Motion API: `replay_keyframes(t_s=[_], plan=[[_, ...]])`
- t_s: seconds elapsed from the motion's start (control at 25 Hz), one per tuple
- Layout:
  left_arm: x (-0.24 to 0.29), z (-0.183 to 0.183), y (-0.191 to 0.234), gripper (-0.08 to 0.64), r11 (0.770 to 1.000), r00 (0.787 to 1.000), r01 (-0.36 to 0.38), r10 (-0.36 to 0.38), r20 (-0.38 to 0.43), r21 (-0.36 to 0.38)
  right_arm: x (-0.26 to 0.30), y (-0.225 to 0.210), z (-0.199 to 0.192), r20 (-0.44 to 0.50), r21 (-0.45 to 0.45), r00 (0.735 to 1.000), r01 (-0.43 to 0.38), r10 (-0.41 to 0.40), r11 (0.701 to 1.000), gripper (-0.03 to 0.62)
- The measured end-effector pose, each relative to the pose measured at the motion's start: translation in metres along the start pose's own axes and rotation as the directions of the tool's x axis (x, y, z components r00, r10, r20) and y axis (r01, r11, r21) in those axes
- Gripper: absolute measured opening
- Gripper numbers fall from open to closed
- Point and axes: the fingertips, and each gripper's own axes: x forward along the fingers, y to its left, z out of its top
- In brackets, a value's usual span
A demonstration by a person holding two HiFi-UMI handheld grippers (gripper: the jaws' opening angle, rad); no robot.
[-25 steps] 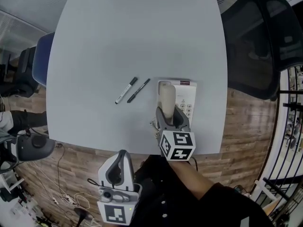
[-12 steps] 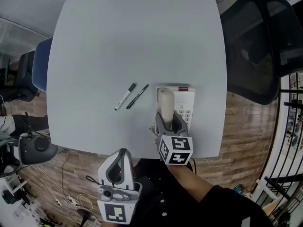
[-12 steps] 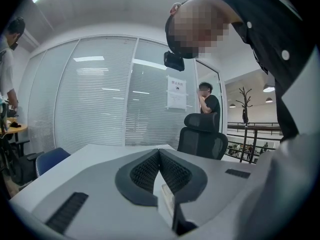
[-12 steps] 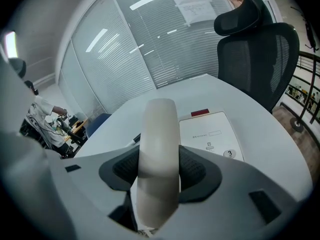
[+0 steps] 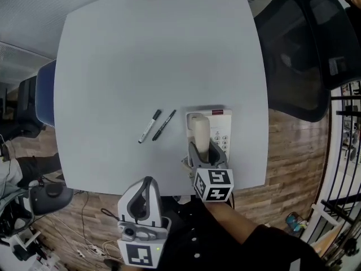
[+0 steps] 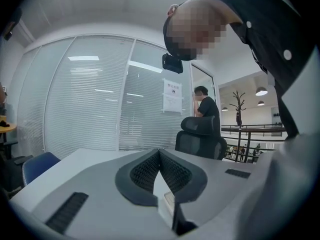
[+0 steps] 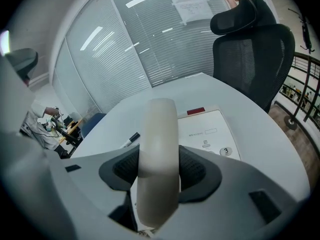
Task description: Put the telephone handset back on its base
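Observation:
The cream telephone handset [image 5: 199, 132] [image 7: 159, 149] lies lengthwise over the left side of the white phone base [image 5: 221, 130] [image 7: 212, 130], near the front right of the grey table [image 5: 158, 55]. My right gripper [image 5: 202, 149] [image 7: 160, 170] is shut on the handset's near half, pads pressing on both sides. Whether the handset rests in its cradle is hidden. My left gripper [image 5: 147, 180] [image 6: 159, 152] hangs at the table's near edge, left of the phone, its jaws shut with nothing in them.
Two black-and-white pens [image 5: 149, 126] [image 5: 163, 124] lie left of the phone. A black office chair [image 5: 299, 55] stands at the table's right, a blue chair [image 5: 45, 86] at its left. Cables [image 5: 84, 241] trail on the wooden floor.
My left gripper has edged forward to the table's near edge. The right gripper has kept the handset over the base, nearly still. The head view has shifted slightly.

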Motion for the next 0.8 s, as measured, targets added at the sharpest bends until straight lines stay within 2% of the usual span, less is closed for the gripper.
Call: replay_keyframes(t_s=[0.4,0.8], plan=[[0.002,-0.011,0.034,0.014,0.983,0.982,0.185,-0.184,-0.027,0.02,0.0,0.0,0.0,0.042,-0.061,0.989,0.144,-0.142,0.988,0.229],[-0.003,-0.01,0.056,0.014,0.971,0.971,0.238,-0.238,-0.02,0.033,0.006,0.003,0.0,0.049,-0.107,0.977,0.211,-0.207,0.972,0.229]])
